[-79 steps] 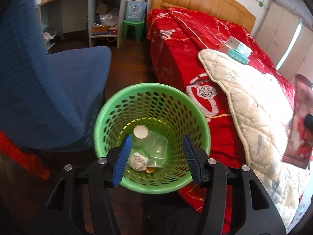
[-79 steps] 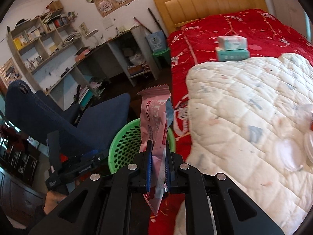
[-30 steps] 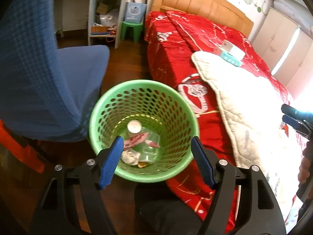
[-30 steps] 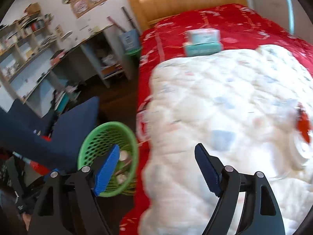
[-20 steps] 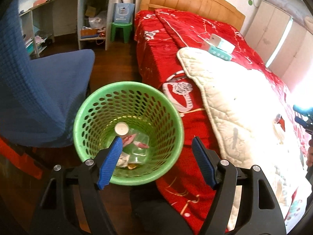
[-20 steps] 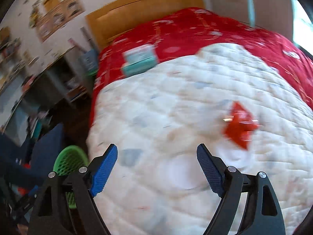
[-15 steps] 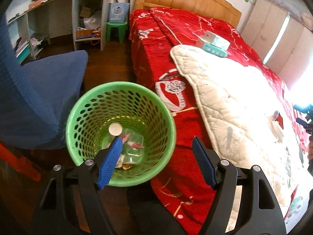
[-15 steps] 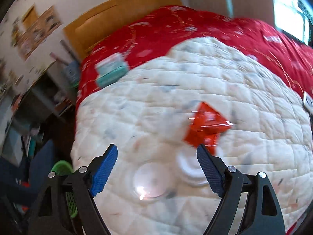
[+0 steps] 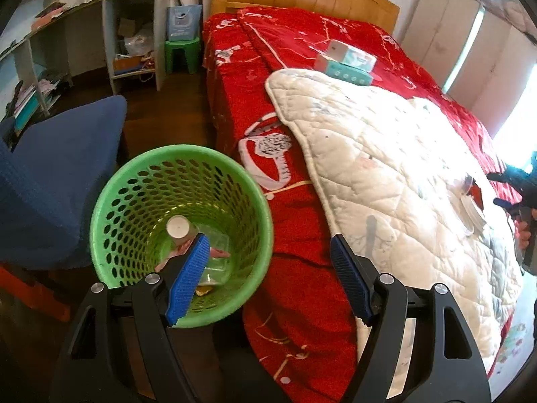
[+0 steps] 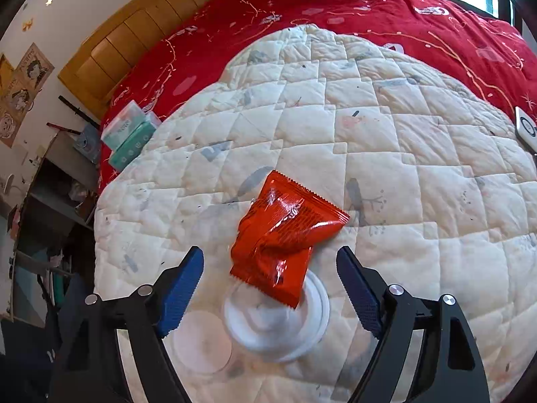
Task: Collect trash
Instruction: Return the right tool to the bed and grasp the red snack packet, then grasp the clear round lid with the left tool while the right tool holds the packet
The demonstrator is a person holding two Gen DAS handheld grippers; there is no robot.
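one crumpled red snack wrapper (image 10: 285,238) lies on the cream quilted blanket (image 10: 369,127), its lower edge overlapping a white plastic lid (image 10: 278,322) that rests flat on the same blanket. just left of that lid lies a clear round lid (image 10: 203,347), hard to make out against the fabric. the right gripper (image 10: 270,288) hangs over this spot with its blue-padded jaws spread wide and nothing gripped; the wrapper's lower part and the white lid sit in the gap between the pads, touching neither one. toward the headboard (image 10: 141,40), two stacked tissue packs (image 10: 129,137) sit at the blanket's edge on the red bedspread (image 10: 335,10).

in the left wrist view the same wrapper (image 9: 476,193) shows as a small red patch far right on the blanket, with the right gripper's dark tip just beside it. the left gripper (image 9: 268,278) is also wide open and holds nothing. it hovers above the floor at the bedside, its left pad over the green perforated trash basket (image 9: 134,184). inside the basket are a clear bottle with a white cap (image 9: 178,227), a pink wrapper (image 9: 218,253) and some small scraps. a blue chair (image 9: 60,168) stands just left of the basket, and a green stool (image 9: 183,53) and open shelves (image 9: 131,33) stand farther back against the wall.
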